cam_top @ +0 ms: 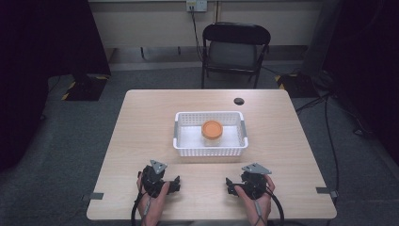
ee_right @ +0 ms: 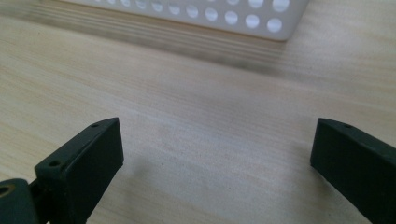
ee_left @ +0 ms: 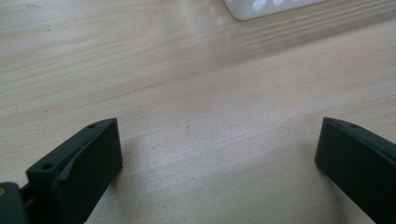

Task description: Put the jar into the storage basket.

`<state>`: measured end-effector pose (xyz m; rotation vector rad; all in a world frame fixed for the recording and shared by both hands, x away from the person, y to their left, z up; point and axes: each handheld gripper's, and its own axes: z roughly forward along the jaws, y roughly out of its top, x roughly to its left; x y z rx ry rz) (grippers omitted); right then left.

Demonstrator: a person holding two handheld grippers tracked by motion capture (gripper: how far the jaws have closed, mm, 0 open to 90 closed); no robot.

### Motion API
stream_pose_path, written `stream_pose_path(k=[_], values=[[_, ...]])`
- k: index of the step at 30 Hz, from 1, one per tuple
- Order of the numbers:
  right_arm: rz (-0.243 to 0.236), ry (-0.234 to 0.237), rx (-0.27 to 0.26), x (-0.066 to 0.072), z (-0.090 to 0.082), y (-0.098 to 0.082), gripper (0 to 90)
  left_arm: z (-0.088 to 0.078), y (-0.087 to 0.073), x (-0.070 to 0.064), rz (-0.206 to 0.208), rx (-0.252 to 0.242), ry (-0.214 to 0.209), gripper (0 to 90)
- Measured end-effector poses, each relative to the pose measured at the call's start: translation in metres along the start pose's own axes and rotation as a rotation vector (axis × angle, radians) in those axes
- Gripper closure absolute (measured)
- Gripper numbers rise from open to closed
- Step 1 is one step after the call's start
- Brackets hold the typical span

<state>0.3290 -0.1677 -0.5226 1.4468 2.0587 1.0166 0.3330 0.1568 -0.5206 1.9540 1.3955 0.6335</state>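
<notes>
I see the orange-lidded round plastic jar (cam_top: 212, 132) sitting inside the white perforated plastic basket (cam_top: 210, 151), at twelve o'clock from both my grippers, well apart. My left gripper (cam_top: 173, 184) and right gripper (cam_top: 229, 186) rest spread wide, empty, on the pale wooden table (cam_top: 141, 122).

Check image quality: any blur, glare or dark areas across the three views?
High view: lit pale wooden table, room edges fall to black. Left gripper view: perforated white plastic basket blurred, soft glare on wood. Right gripper view: basket and its shadow soft; the open black jaws cast faint shadows.
</notes>
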Motion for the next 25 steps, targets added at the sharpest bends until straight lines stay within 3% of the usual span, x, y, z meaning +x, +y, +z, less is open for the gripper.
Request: stream_pose_path(k=[8, 25], values=[[-0.039, -0.082, 0.032, 0.0081, 0.0035, 0.0007, 0.3, -0.0001, -0.0003, -0.0006, -0.006, 0.000, 0.003, 0.3], [-0.035, -0.076, 0.032, 0.0073, 0.0031, 0.0008, 0.7, -0.0002, -0.0002, -0.0006, -0.006, 0.000, 0.003, 0.3]])
